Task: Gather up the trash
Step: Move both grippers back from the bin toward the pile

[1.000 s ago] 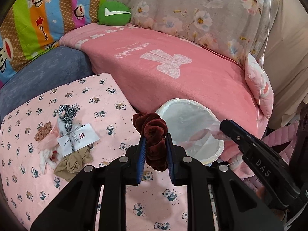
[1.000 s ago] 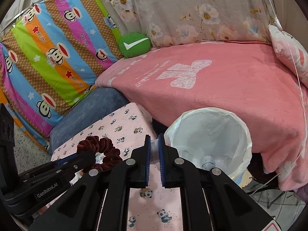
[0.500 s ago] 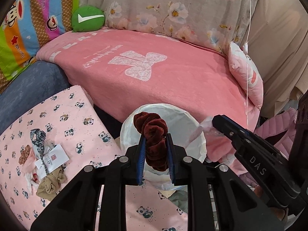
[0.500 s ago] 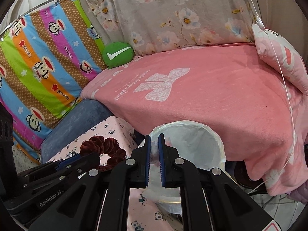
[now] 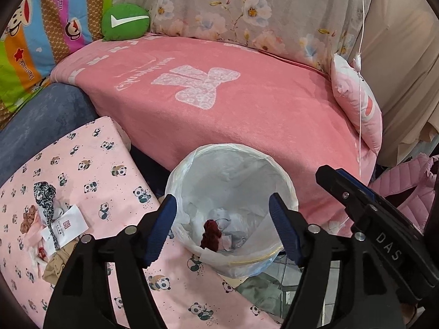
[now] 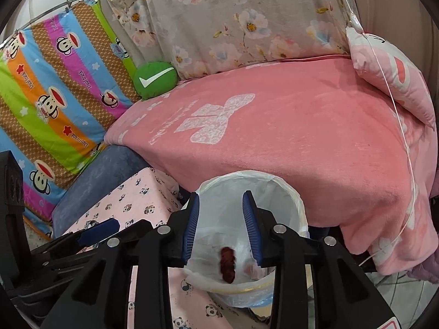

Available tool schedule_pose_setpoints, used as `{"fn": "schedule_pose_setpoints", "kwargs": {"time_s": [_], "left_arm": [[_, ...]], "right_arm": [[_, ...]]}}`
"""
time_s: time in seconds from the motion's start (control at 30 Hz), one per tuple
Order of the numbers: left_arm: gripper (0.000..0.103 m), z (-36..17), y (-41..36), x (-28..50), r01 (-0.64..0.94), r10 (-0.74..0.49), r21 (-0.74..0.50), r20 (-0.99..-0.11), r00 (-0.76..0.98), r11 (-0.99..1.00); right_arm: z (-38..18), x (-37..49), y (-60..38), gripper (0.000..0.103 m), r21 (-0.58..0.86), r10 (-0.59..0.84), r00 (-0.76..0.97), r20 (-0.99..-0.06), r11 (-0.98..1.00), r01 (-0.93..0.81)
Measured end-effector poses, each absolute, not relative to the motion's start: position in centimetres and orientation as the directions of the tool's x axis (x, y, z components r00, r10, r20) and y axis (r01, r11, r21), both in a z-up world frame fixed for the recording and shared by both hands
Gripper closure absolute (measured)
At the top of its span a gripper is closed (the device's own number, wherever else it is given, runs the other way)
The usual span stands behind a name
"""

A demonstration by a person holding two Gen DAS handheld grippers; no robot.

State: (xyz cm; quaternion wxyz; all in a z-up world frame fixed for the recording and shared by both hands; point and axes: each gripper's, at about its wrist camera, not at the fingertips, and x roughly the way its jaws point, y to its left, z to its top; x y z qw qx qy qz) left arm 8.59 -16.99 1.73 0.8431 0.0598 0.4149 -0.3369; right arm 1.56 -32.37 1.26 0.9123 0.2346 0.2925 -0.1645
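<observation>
The pink sofa (image 5: 247, 115) fills the back of both views, and the panda-print cushion (image 5: 90, 170) lies in front of it with the lined bin (image 5: 285, 181) just beside its edge. The biggest risk, as I judge it, is the bin itself: both grippers hover over its mouth, and a low swing away could snag the thin liner or tip the bin off its spot. The left gripper (image 5: 222, 219) has its jaws spread wide and carries nothing; the right gripper (image 6: 221, 224) is parted too, also empty. The dark red scrunchie (image 5: 211, 233) sits inside the bin among crumpled liner and paper. A small heap of remaining scraps (image 5: 52, 230) rests on the cushion, well apart from the bin; a loose grab there could scatter them. The bin's base is hidden behind the cushion edge, and the heap's tangled pieces are hard to tell apart
</observation>
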Motion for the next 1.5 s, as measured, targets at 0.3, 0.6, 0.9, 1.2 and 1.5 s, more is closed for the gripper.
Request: {"fn": "schedule_pose_setpoints", "kwargs": {"time_s": [0.3, 0.6, 0.9, 1.2, 1.5], "left_arm": [[0.035, 1.6, -14.9, 8.6, 0.579, -0.493, -0.173, -0.739, 0.458, 0.797], [0.035, 1.3, -11.8, 8.6, 0.534, -0.476, -0.184, -0.736, 0.482, 0.825], [0.035, 0.6, -7.7, 8.7, 0.467, -0.439, -0.191, -0.74, 0.51, 0.864], [0.035, -0.8, -2.8, 8.9, 0.385, -0.373, -0.173, -0.754, 0.54, 0.906], [0.032, -2.4, 2.8, 9.6, 0.278, -0.294, -0.157, -0.771, 0.565, 0.948]], "right_arm": [[1.4, 0.8, -30.9, 0.059, 0.327, -0.156, 0.779, -0.608, 0.844, 0.424], [1.0, 0.6, -28.1, 0.056, 0.318, -0.124, 0.777, -0.617, 0.864, 0.39], [0.4, 0.8, -24.2, 0.056, 0.304, -0.077, 0.77, -0.633, 0.89, 0.339], [-0.5, 1.7, -19.8, 0.056, 0.294, -0.019, 0.758, -0.652, 0.915, 0.276], [-2.0, 3.0, -14.9, 0.05, 0.287, 0.047, 0.73, -0.682, 0.935, 0.209]]}}
